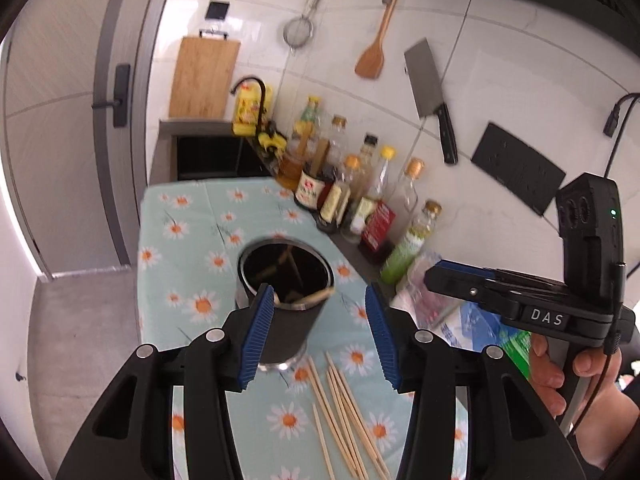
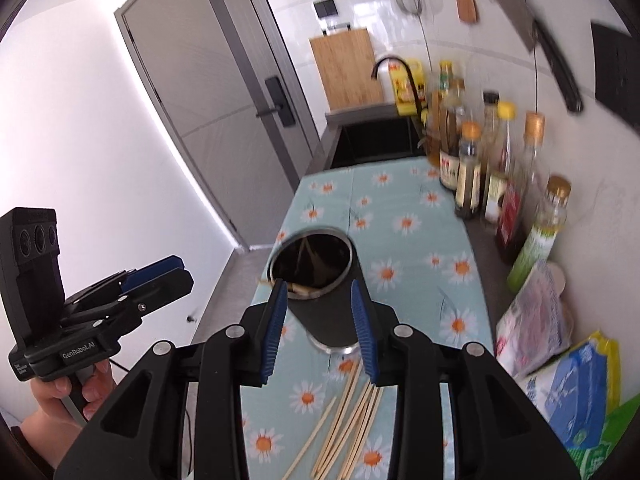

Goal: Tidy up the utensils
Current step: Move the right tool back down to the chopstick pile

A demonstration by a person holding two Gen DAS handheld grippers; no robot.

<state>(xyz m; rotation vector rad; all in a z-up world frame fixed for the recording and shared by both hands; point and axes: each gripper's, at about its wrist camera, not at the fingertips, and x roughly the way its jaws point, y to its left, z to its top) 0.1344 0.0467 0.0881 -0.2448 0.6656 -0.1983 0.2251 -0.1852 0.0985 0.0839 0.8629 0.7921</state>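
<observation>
Chopsticks (image 1: 348,416) lie loose on the daisy-print cloth (image 1: 192,232) nearest the cameras. Above them the left gripper (image 1: 320,336) and right gripper (image 2: 320,332) both stand parted, grasping nothing. Just beyond stands the dark holder cup (image 1: 286,280), chopsticks leaning inside. Bottles (image 1: 352,188) line the wall.

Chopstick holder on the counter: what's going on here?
A person holds a gripper in each hand over a dark chopstick holder on the daisy-print cloth. A few chopsticks already stand inside it; a loose bunch of chopsticks lies on the cloth in front of it. Left gripper and right gripper are both open, with nothing held between the fingers.
</observation>
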